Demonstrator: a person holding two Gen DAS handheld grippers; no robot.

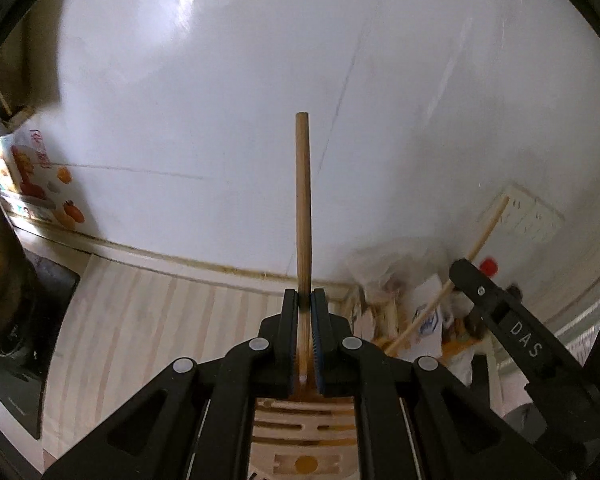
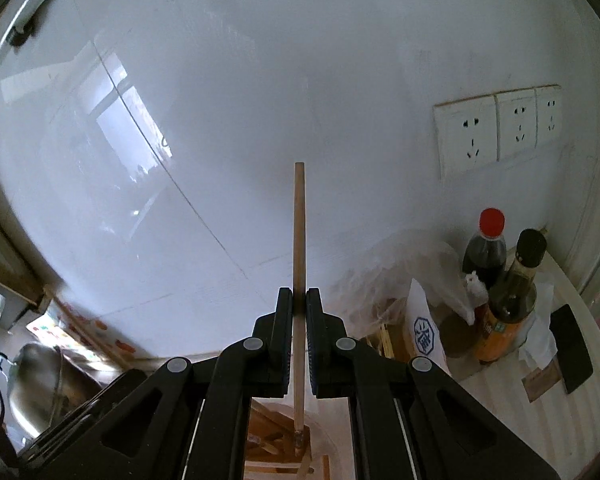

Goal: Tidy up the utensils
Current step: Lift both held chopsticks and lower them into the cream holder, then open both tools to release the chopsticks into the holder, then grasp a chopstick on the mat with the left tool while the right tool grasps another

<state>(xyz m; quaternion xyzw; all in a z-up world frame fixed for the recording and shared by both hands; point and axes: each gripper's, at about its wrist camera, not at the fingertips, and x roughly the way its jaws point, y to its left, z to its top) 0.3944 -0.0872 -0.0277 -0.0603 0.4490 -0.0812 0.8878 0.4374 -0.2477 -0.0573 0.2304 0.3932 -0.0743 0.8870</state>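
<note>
My left gripper (image 1: 304,300) is shut on a wooden chopstick (image 1: 303,200) that stands upright between the pads, over a wooden utensil rack (image 1: 304,432) seen below the jaws. My right gripper (image 2: 299,300) is shut on another thin wooden chopstick (image 2: 299,232), also upright; its lower end reaches down to a wooden rack (image 2: 276,448) below. The right gripper also shows in the left wrist view (image 1: 466,268) at the right, holding its chopstick (image 1: 488,232) tilted.
White tiled wall ahead. A striped countertop (image 1: 148,320) lies below. A metal pot (image 2: 40,384) and stove are at left. Bottles (image 2: 486,252), a plastic bag (image 2: 400,276) and a cleaver (image 2: 568,348) stand at right, under wall sockets (image 2: 496,128).
</note>
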